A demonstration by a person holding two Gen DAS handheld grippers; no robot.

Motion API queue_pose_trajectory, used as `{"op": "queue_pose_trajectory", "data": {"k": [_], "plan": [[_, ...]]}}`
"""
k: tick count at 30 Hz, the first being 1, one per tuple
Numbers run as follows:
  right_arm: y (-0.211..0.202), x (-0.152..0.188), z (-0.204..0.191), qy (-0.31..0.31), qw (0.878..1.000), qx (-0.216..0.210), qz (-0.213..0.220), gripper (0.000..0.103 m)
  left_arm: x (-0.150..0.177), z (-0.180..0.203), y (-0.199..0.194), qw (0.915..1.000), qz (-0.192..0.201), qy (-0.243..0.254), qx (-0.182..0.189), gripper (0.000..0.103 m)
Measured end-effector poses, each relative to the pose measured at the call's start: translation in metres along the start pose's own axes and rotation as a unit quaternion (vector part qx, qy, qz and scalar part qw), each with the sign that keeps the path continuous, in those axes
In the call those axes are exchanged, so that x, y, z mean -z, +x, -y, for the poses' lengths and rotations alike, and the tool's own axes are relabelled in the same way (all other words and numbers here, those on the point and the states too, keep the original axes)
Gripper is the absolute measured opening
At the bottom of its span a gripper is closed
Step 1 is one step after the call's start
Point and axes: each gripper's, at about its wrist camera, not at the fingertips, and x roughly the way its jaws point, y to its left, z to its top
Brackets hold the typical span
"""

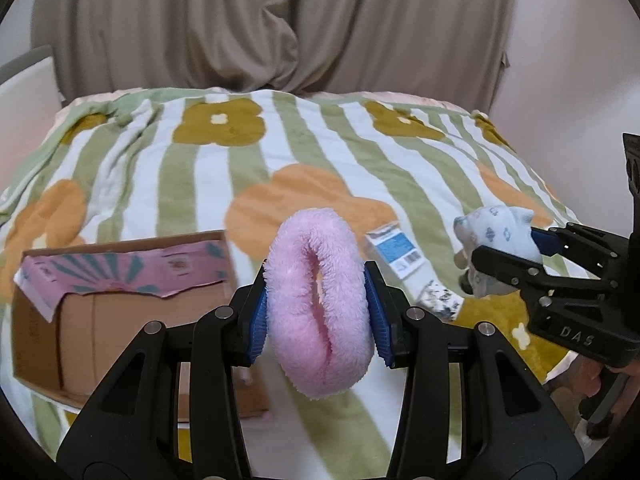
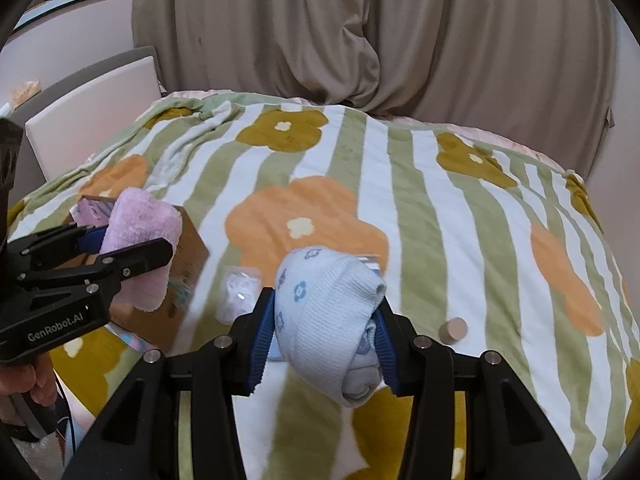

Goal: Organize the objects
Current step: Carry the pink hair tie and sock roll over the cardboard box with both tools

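Observation:
My left gripper (image 1: pixel 316 312) is shut on a fluffy pink ring-shaped scrunchie (image 1: pixel 318 304), held above the bed beside the open cardboard box (image 1: pixel 120 320). My right gripper (image 2: pixel 326 340) is shut on a rolled pale blue sock bundle with small flower prints (image 2: pixel 332 324), held above the blanket. Each gripper shows in the other view: the right one with the sock bundle at the right (image 1: pixel 504 252), the left one with the scrunchie at the left (image 2: pixel 132 256), over the box (image 2: pixel 188 256).
A striped floral blanket (image 1: pixel 192 172) covers the bed. A blue-and-white packet (image 1: pixel 396 252) and a patterned item (image 1: pixel 440 300) lie right of the box. A clear wrapped item (image 2: pixel 240 292) and a small tan cylinder (image 2: pixel 453 330) lie on the blanket. Curtains hang behind.

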Motion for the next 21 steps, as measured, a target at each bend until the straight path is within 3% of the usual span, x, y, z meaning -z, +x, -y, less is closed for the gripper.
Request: {"op": "queue_pose_trajectory", "data": {"k": [10,21], "plan": [[0.007,-0.024,-0.054,-0.02,1.0,-0.016,0.001,0.043,-0.002,-0.072,-0.016,0.9994,0.007,-0.028,-0.022,0.039],[0.041,-0.042,-0.123,-0.038,0.998,-0.052,-0.016,0.043,0.012,-0.156,-0.026,0.9972,0.0,-0.056,-0.049,0.039]]}}
